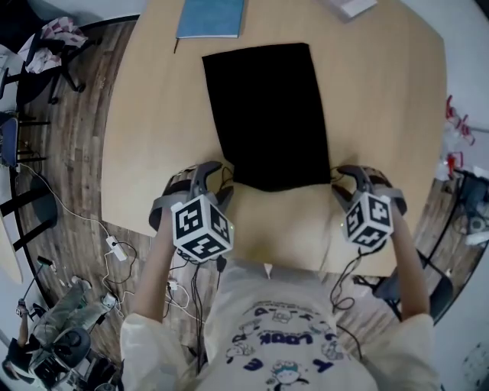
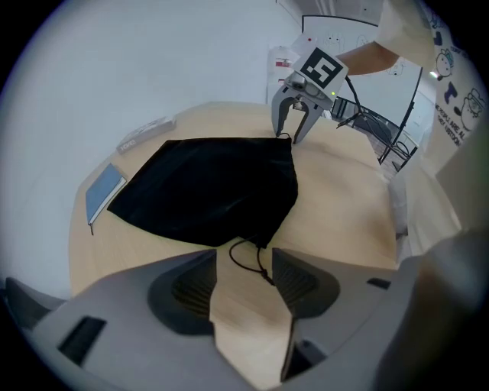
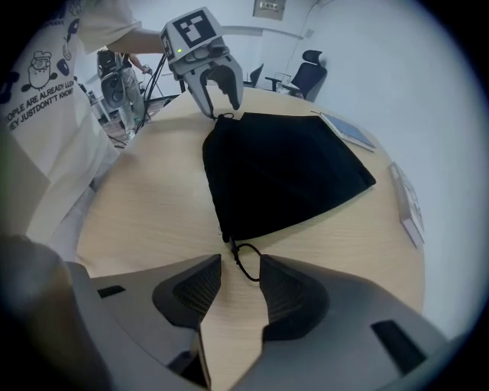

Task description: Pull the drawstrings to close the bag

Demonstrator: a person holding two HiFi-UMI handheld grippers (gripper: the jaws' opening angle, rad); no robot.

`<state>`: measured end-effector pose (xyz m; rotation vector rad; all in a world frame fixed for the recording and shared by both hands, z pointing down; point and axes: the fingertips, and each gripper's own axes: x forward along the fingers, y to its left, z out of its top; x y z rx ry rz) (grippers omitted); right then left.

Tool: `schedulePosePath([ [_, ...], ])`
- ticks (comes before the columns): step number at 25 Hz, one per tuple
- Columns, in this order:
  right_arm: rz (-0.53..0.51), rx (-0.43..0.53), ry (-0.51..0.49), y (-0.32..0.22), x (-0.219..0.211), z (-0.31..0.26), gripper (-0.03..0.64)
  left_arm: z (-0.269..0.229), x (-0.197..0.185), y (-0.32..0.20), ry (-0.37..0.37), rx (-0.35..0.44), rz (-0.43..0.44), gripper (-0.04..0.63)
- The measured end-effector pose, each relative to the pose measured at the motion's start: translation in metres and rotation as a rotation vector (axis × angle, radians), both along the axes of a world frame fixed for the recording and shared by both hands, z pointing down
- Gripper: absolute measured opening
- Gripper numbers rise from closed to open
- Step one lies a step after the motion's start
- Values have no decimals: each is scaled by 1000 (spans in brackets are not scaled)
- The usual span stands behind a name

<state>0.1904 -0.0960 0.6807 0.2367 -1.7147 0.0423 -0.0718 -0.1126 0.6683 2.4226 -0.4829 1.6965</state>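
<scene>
Lying flat across the middle of the table (image 1: 382, 114), mouth end toward the table's near edge: a plain black cloth bag (image 1: 267, 114), trailing a thin dark left drawstring loop (image 2: 246, 256) and a right drawstring loop (image 3: 244, 263) from its two near corners. Hovering low over the table's near edge with jaws standing wide apart, left gripper (image 2: 244, 269) and right gripper (image 3: 233, 279), each loop lying slack on the table between the pads, not being pinched.

Your bag (image 1: 267, 114) lies mid-table (image 1: 382, 114), the notebook (image 1: 211, 17) behind it; your left gripper (image 1: 218, 174) and right gripper (image 1: 345, 179) flank its near corners.
</scene>
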Motion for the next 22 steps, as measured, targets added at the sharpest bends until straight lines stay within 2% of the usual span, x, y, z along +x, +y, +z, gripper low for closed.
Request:
schedulePosePath([
  [2, -17, -3, 21, -1, 2, 3, 135, -2, 4, -4, -1, 7, 31, 209],
  [4, -25, 17, 26, -3, 2, 5, 30, 1, 6, -4, -21, 7, 86, 209],
  [7, -35, 20, 23, -2, 1, 6, 14, 11, 6, 0, -79, -18, 166, 209],
  [10, -10, 6, 4, -2, 3, 6, 9, 15, 7, 0, -92, -67, 172, 204],
  [11, 2, 3, -4, -3, 3, 7, 8, 15, 8, 1, -87, -92, 162, 201],
  [13, 17, 1, -15, -5, 2, 8, 6, 17, 9, 5, -69, -135, 141, 138],
  [15, 26, 6, -17, -6, 1, 8, 6, 18, 8, 7, -58, -142, 108, 113],
  [17, 43, 14, -21, -5, 1, 7, 6, 19, 6, 6, -49, -127, 35, 3],
  [22, 191, 30, -79, -4, 3, -1, 6, 19, -4, 10, -7, -148, -211, 3],
])
